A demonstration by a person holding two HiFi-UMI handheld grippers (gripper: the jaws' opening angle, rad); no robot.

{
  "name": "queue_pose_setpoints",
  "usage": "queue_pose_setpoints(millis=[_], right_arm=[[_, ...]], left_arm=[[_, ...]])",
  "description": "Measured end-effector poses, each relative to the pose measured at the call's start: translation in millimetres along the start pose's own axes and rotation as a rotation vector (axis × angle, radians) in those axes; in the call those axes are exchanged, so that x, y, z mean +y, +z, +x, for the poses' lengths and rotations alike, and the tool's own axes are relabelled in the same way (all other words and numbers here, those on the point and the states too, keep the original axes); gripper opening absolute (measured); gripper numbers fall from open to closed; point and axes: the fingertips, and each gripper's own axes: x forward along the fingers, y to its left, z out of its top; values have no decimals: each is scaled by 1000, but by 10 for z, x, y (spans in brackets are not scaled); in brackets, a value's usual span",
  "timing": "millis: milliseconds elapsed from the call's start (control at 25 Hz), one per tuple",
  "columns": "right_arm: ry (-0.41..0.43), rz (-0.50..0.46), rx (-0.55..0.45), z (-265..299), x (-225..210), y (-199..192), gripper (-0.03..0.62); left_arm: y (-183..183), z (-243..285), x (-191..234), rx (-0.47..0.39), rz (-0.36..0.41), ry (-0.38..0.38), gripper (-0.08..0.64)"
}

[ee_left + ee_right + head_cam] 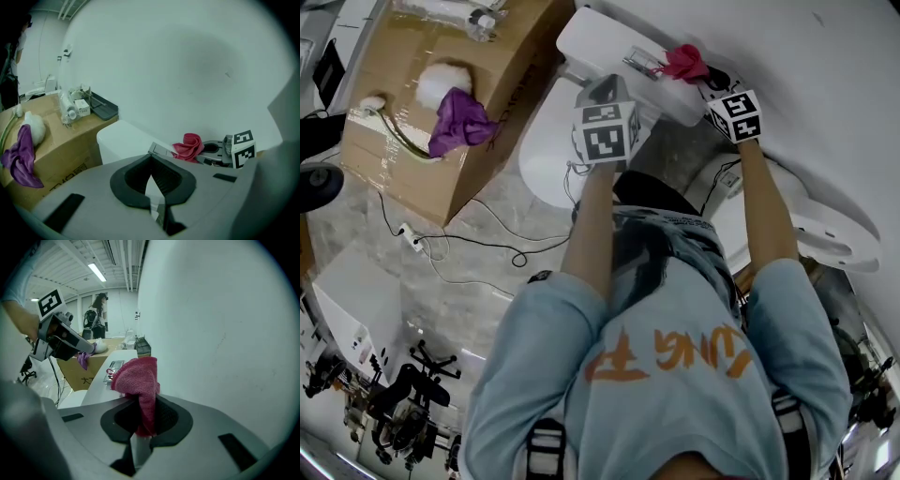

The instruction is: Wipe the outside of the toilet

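Box (389, 141): left of the toilet (546, 141).
Cloth (684, 63): over the tank (600, 42), right end.
Wall (806, 75): behind the tank.

Tank lid (600, 42): box-side end bare, room to pass there. Mid-lid, flush-btn plate (642, 64) sits in the way. Opp. end taken up by red cloth (684, 64) clamped in right gripper (701, 75). Wall (825, 84) runs close along lid's back edge, no gap visible. Cardboard box (412, 103) just beside tank, slot btw. them narrow. Left gripper (602, 94) hangs at lid's front edge. Bowl (542, 141) front open. Floor (478, 281): loose cables (473, 246). White fixture (825, 225) near, right side.
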Motion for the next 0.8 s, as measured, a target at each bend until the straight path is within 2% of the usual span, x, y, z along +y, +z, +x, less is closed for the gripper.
queue_pose_setpoints(millis=[560, 680, 800], right_arm=[[-110, 116, 4, -455, 77, -370, 63], [-120, 190, 15, -563, 125, -462, 63], [-107, 339, 0, -682, 140, -537, 63]], left_arm=[[0, -120, 17, -13, 12, -33, 17], [8, -160, 42, -14, 7, -39, 17], [33, -195, 119, -25, -6, -33, 17]])
